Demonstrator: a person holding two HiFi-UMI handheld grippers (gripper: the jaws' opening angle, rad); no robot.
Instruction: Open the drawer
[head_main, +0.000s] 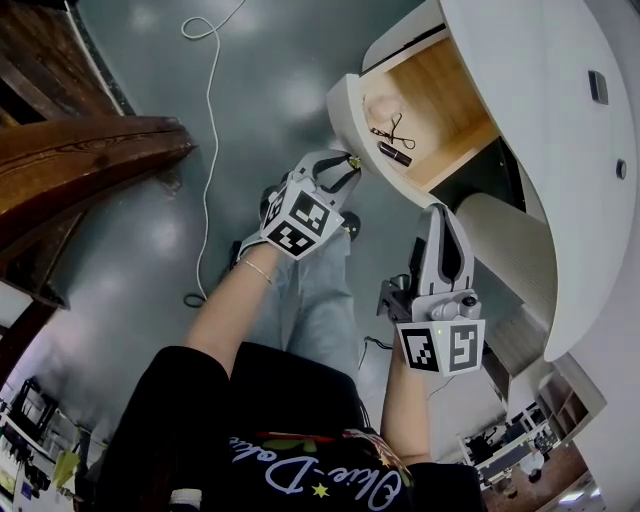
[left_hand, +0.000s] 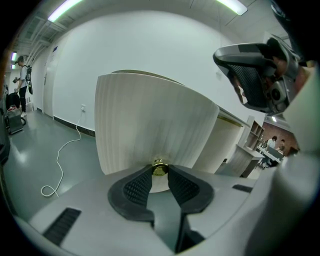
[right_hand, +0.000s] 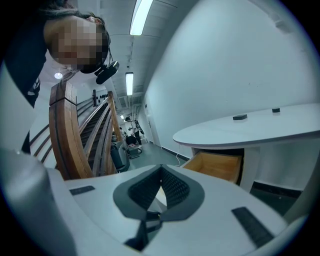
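Grey polished floor (head_main: 280, 60) fills the background beneath a white curved desk (head_main: 540, 120) at the upper right of the head view. Its drawer (head_main: 350, 110) stands open under the desktop, showing a light wooden inside and a pale, ribbed, curved front. A small brass knob (left_hand: 159, 168) sits at the middle of that front. The left gripper (left_hand: 160, 172) is clamped on this brass knob, one black pad pressing each side. Inside the drawer lie a small pair of scissors (head_main: 393, 130) and, just beside it, a dark stubby tube (head_main: 394, 153). The right gripper (right_hand: 161, 170) hangs apart from the drawer, beside the desk's lower side; its jaws are closed together at the tips with nothing between them. A thin white cable (head_main: 208, 130) trails across the floor. A dark wooden stair rail (head_main: 90, 160) runs along the left.
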